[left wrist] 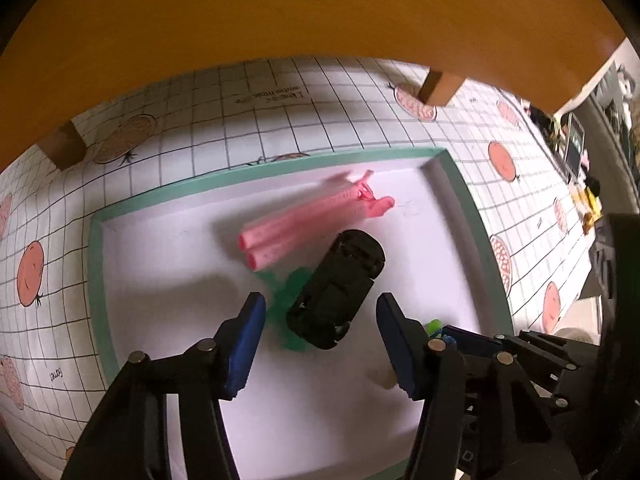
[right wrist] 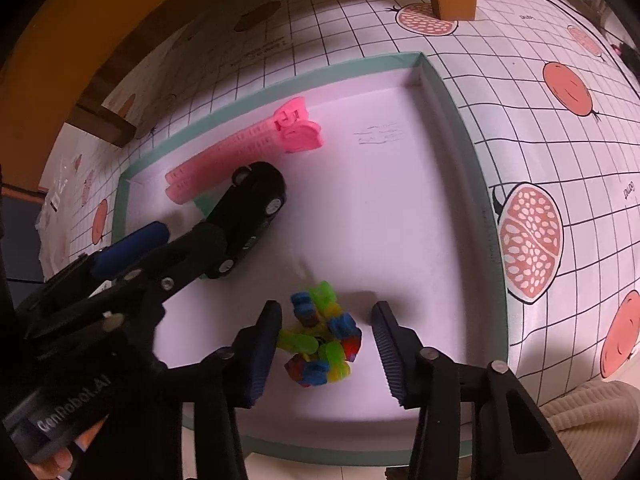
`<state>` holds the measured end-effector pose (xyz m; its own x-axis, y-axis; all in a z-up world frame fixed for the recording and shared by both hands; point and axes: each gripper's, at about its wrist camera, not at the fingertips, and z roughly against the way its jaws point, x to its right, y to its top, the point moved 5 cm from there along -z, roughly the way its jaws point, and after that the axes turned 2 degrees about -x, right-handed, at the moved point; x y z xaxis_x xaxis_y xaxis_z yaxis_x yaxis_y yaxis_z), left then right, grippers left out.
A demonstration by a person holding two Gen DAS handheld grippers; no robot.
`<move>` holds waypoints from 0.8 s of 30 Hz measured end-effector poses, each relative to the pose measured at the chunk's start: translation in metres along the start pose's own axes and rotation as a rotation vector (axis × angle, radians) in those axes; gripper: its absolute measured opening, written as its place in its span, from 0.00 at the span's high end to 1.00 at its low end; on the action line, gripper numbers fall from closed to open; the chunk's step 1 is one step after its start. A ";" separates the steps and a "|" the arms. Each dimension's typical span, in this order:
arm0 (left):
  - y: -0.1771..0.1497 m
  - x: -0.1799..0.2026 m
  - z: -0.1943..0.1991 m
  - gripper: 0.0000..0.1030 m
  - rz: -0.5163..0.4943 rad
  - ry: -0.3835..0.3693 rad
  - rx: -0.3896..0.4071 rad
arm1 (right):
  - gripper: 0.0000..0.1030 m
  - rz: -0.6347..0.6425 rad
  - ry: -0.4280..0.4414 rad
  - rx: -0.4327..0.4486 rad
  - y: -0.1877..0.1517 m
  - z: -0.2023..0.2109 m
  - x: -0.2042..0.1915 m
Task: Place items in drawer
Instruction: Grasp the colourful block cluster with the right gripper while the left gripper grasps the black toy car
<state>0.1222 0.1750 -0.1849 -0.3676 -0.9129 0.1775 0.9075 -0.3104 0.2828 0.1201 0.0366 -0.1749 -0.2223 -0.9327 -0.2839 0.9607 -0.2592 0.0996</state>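
Mint-rimmed, the white drawer tray [right wrist: 452, 92] fills mid-frame and holds four things: one pink hair clip [right wrist: 240, 148] upper left, one black toy car [left wrist: 336, 292], one green piece [left wrist: 284, 304] beneath it, one multicoloured block cluster [right wrist: 322, 336] at lower centre. Nothing looks left outside, as far as shown. Left gripper [left wrist: 320, 340] straddles the car and right gripper [right wrist: 324, 356] straddles the cluster, both with jaws apart.

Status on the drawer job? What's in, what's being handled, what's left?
In the teal-rimmed white tray: pink ridged clip, black toy car, green piece under the car, multicoloured block cluster. In hand: nothing gripped; left gripper straddles the car, right gripper straddles the cluster, pads apart. Left: no drawer in view.
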 end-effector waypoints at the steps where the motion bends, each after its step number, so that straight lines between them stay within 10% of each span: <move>1: 0.000 0.002 -0.002 0.49 -0.007 0.001 -0.009 | 0.55 -0.003 0.003 -0.001 0.001 -0.001 -0.001; 24: 0.016 0.028 -0.027 0.50 -0.150 0.148 -0.066 | 0.59 -0.070 0.052 -0.020 0.000 -0.006 0.004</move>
<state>0.1315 0.1369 -0.2010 -0.4703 -0.8825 -0.0038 0.8579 -0.4582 0.2325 0.1198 0.0339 -0.1815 -0.2802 -0.8981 -0.3390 0.9464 -0.3176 0.0592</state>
